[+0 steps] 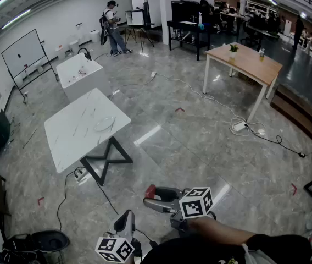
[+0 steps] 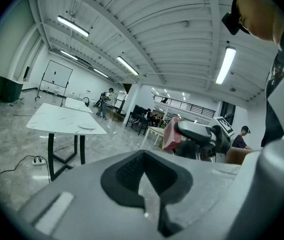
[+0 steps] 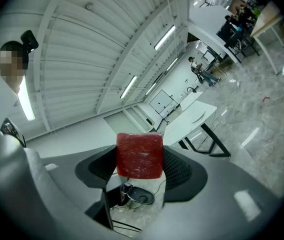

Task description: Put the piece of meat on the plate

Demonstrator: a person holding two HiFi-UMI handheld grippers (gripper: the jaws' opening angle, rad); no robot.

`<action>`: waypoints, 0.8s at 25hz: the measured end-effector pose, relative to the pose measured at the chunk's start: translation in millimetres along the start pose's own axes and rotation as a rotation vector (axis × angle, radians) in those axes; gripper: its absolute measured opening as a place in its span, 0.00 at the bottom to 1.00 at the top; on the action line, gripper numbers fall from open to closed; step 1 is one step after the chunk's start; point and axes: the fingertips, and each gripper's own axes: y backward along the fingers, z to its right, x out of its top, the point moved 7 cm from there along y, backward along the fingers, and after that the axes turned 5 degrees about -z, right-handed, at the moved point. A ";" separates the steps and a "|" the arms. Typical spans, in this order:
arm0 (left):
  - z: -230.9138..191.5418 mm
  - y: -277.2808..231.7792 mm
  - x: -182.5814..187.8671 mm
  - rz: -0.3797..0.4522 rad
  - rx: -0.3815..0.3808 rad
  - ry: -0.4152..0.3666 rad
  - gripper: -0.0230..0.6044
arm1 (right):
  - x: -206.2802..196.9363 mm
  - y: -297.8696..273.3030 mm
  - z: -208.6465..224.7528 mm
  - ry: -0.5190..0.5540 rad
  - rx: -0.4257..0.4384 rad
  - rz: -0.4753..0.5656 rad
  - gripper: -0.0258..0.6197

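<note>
The piece of meat [image 3: 139, 155] is a red, square-cut block, and my right gripper [image 3: 139, 160] is shut on it, its dark pads pressing both sides. In the head view this gripper [image 1: 151, 198] hovers over the floor at bottom centre with the meat [image 1: 150, 192] at its tip. The meat [image 2: 171, 134] also shows in the left gripper view. A clear plate [image 1: 104, 124] lies on the white marble table [image 1: 73, 136], well ahead and to the left. My left gripper [image 1: 126, 220] sits lower left of the right one; its jaws [image 2: 143, 176] are shut with nothing between them.
The marble table stands on a black X-frame [image 1: 105, 161] with a power strip and cable beneath it. Behind it are a white block with a tap [image 1: 82, 73] and a whiteboard [image 1: 23, 53]. A wooden table [image 1: 244, 62] stands to the right, and a person [image 1: 112, 21] far back.
</note>
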 end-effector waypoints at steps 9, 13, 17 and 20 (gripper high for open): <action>-5.7 -38.0 27.5 0.054 -0.001 -0.114 0.04 | 38.3 7.0 15.6 0.258 -0.104 0.038 0.52; -15.9 -68.0 25.6 0.036 0.033 -0.106 0.04 | 43.7 -12.5 44.9 0.313 -0.095 -0.014 0.52; -13.1 -77.7 25.2 0.026 0.048 -0.108 0.04 | 46.3 -19.7 48.6 0.333 -0.079 -0.048 0.52; -13.5 -93.2 37.7 0.030 0.045 -0.124 0.04 | 61.5 -20.7 54.3 0.354 -0.080 -0.043 0.52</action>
